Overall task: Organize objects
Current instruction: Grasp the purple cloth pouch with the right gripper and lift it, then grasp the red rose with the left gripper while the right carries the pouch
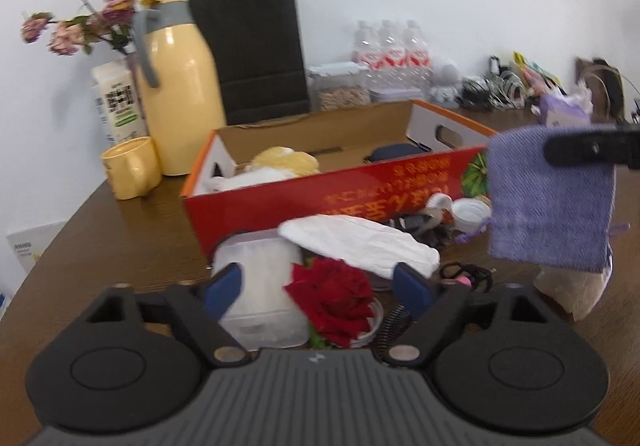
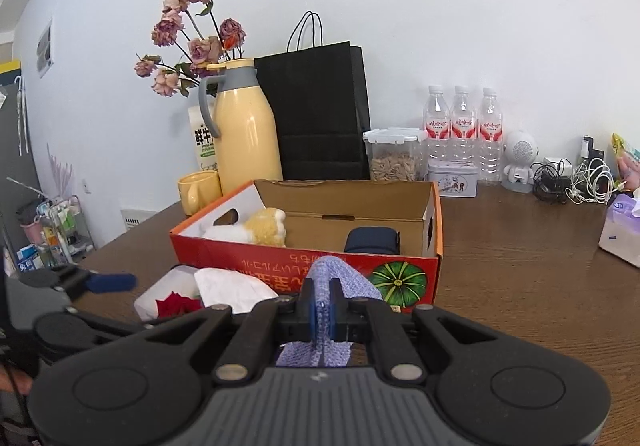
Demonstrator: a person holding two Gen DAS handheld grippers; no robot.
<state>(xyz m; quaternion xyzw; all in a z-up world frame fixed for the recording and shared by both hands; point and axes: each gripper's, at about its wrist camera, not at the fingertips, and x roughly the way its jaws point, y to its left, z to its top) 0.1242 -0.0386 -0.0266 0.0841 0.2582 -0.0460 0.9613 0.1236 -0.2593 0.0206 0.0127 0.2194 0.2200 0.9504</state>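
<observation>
My right gripper is shut on a purple knitted cloth, which hangs in front of the red cardboard box. From the left wrist view the same cloth dangles from the right gripper above the table's right side. My left gripper stands open low over the table. Between its blue pads lie a clear plastic container and a red rose, and neither pad presses on them. A white cloth lies just beyond. The box holds a yellow-and-white plush and a dark blue case.
Behind the box stand a yellow thermos, a yellow mug, dried flowers, a black paper bag, a seed container, three water bottles and a tin. Cables and a tissue pack lie at the right.
</observation>
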